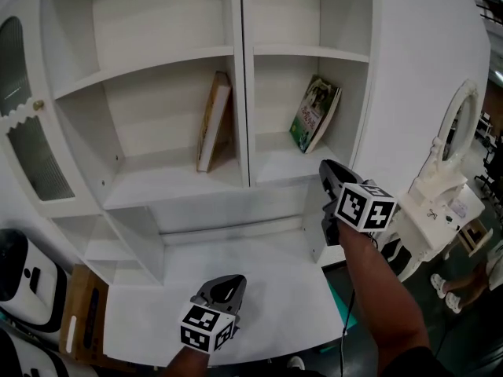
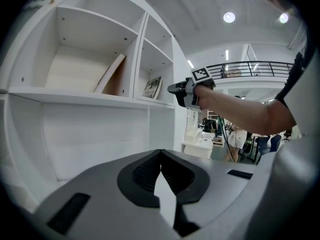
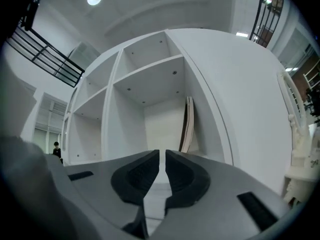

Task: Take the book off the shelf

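The green book (image 1: 314, 115) stands in the right-hand compartment of the shelf (image 1: 245, 69), tilted against that compartment's right wall, and the right gripper (image 1: 325, 166) hangs about level just in front of that compartment, a little below the book, its jaws together with nothing between them. A tan book (image 1: 214, 120) leans on the divider in the left compartment. The left gripper (image 1: 229, 283) is low over the white counter (image 1: 267, 258), jaws likewise closed and empty
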Available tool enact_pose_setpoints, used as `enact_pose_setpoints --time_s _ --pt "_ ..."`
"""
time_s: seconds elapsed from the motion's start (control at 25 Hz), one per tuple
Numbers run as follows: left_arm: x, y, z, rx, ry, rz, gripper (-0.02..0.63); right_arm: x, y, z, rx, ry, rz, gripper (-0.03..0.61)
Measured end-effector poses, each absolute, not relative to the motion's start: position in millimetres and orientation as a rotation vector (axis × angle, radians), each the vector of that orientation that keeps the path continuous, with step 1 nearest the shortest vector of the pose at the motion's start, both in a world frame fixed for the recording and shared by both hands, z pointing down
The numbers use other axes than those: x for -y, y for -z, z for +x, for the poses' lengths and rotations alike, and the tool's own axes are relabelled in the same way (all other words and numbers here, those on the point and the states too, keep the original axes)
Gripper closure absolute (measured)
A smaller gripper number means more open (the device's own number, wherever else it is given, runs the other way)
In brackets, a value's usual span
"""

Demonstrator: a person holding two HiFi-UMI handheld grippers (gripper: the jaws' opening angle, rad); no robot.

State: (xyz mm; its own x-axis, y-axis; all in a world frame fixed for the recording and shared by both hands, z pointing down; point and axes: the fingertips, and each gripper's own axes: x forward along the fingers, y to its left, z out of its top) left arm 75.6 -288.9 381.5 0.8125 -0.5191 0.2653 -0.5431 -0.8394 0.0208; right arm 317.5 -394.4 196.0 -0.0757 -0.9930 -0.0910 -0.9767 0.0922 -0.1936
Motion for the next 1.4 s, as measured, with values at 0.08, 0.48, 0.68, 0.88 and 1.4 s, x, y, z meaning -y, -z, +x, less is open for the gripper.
enact_pose_setpoints --time_s 0.08,0.48,0.68,0.88,1.4 --pt "288.8 -387.3 74.5 0.857 -0.394 2.885 0.603 411.1 -182.8 329.3 -2.130 0.143 -2.002 0.551" --pt "288.5 -399.2 64.2 0.874 -0.408 2.852 0.603 487.4 -174.7 368.8 -2.020 0.383 -2.132 0.389" --pt "285.4 -405.5 58.7 0.907 -0.470 2.869 0.603 507.2 -171.9 375.1 -1.960 0.451 -2.161 0.349" --pt "282.3 -411.4 51.2 0.914 -0.499 2.861 0.603 528.0 -174.9 382.7 -1.889 0.521 -2.195 0.342" --pt "285.9 -414.5 14.2 1.034 -0.468 2.776 0.603 563.3 -154.7 396.1 -1.832 0.288 -2.222 0.355"
